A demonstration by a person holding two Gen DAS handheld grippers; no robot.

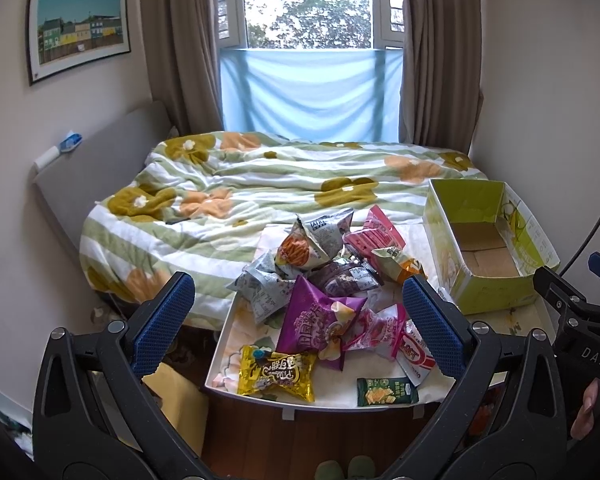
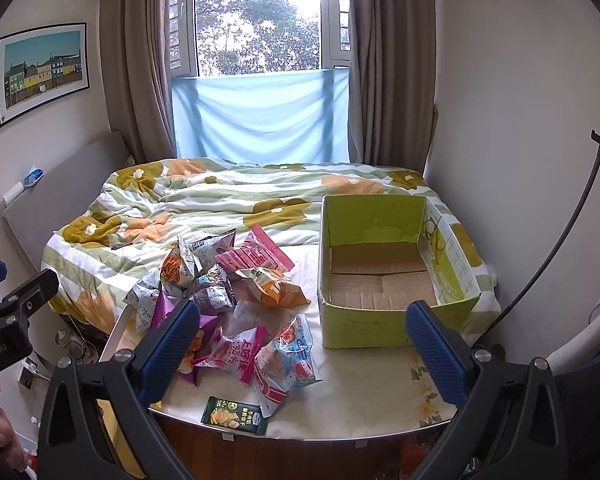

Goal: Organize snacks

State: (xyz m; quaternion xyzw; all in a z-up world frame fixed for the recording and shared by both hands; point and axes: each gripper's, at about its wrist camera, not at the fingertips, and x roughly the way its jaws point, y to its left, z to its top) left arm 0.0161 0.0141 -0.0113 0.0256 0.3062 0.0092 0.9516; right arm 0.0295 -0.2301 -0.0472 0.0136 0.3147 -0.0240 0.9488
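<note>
Both wrist cameras look from the near end of the table [image 1: 380, 398] toward the far window [image 1: 306, 4], angled slightly down. The left view sits further left, centred on the snack pile [image 1: 324, 280]; the right view sits further right, with the green box [image 2: 396, 272] nearer. Both share table, pile, box and bed [image 2: 220, 200].

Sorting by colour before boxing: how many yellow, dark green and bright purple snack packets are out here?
Yellow packet: 1
Dark green packet: 1
Bright purple packet: 1
Total: 3
</note>
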